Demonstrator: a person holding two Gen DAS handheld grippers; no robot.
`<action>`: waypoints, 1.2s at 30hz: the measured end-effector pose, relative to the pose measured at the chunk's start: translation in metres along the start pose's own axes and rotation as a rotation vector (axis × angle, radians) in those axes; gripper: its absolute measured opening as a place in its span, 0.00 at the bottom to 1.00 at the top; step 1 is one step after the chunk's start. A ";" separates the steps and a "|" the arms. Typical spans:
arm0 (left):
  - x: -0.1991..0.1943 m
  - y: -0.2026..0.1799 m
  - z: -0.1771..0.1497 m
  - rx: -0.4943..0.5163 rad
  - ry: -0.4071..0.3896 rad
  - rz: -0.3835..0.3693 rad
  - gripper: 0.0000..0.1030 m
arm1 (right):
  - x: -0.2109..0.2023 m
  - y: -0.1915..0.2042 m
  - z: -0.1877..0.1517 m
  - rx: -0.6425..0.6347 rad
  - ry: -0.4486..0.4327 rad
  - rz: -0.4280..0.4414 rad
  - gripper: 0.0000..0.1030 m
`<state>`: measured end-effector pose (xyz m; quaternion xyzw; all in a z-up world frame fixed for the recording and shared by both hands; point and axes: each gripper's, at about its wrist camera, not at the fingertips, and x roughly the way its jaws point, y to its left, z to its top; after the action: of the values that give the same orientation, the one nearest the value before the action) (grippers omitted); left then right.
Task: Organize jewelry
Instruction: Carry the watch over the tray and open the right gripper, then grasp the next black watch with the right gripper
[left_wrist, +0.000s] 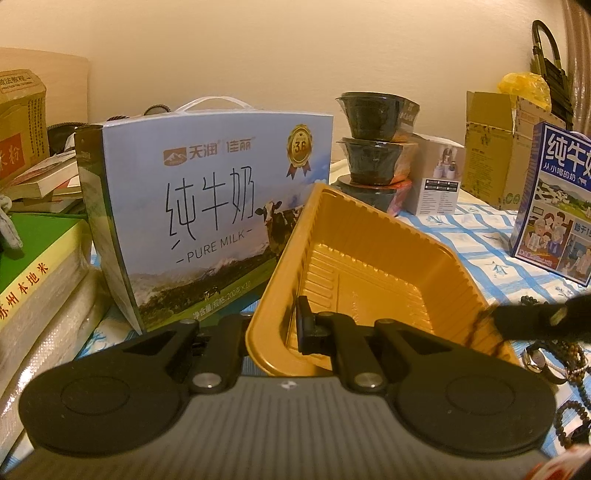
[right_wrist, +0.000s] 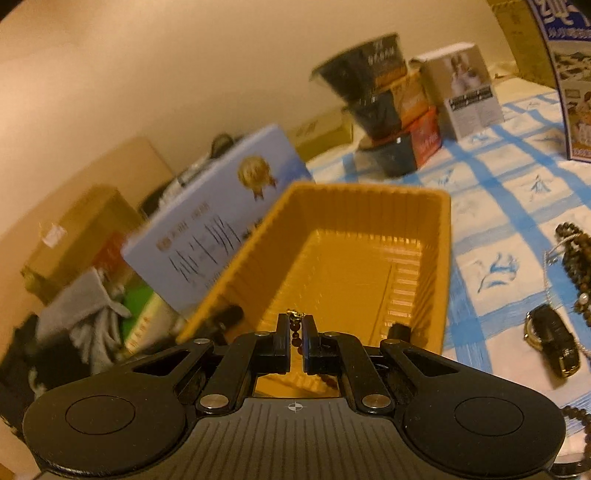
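Observation:
A gold plastic tray (left_wrist: 373, 266) is tilted up, empty inside. My left gripper (left_wrist: 275, 328) is shut on the tray's near left wall, one finger (left_wrist: 308, 325) inside, the other hidden outside. My right gripper (right_wrist: 295, 345) is shut on a dark beaded bracelet (right_wrist: 295, 336) with a small gold clasp, held over the near end of the tray (right_wrist: 436, 258). In the left wrist view the right gripper (left_wrist: 535, 319) reaches in from the right over the tray's rim. More bead strands (right_wrist: 576, 254) and a black watch (right_wrist: 554, 338) lie on the blue checked cloth to the right.
A blue milk carton box (left_wrist: 207, 199) stands just left of the tray. Stacked black bowls (left_wrist: 376, 147) and a small white box (left_wrist: 439, 177) stand behind. Books (left_wrist: 33, 280) are piled at left. Another milk box (left_wrist: 554, 203) stands at right. Grey glove (right_wrist: 88, 314) lies at left.

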<state>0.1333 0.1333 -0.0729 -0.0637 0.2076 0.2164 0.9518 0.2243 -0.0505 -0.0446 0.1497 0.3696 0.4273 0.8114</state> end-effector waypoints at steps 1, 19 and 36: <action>0.000 0.000 0.000 0.001 0.000 0.001 0.09 | 0.007 -0.001 -0.003 -0.004 0.015 -0.016 0.06; 0.000 -0.003 -0.002 0.016 0.000 0.011 0.09 | -0.002 -0.005 -0.003 -0.039 -0.008 -0.107 0.39; 0.001 -0.001 -0.005 0.011 0.007 0.012 0.09 | -0.128 -0.078 -0.056 0.015 -0.069 -0.444 0.39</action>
<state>0.1333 0.1317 -0.0776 -0.0578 0.2128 0.2207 0.9501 0.1828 -0.2030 -0.0655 0.0850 0.3686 0.2301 0.8966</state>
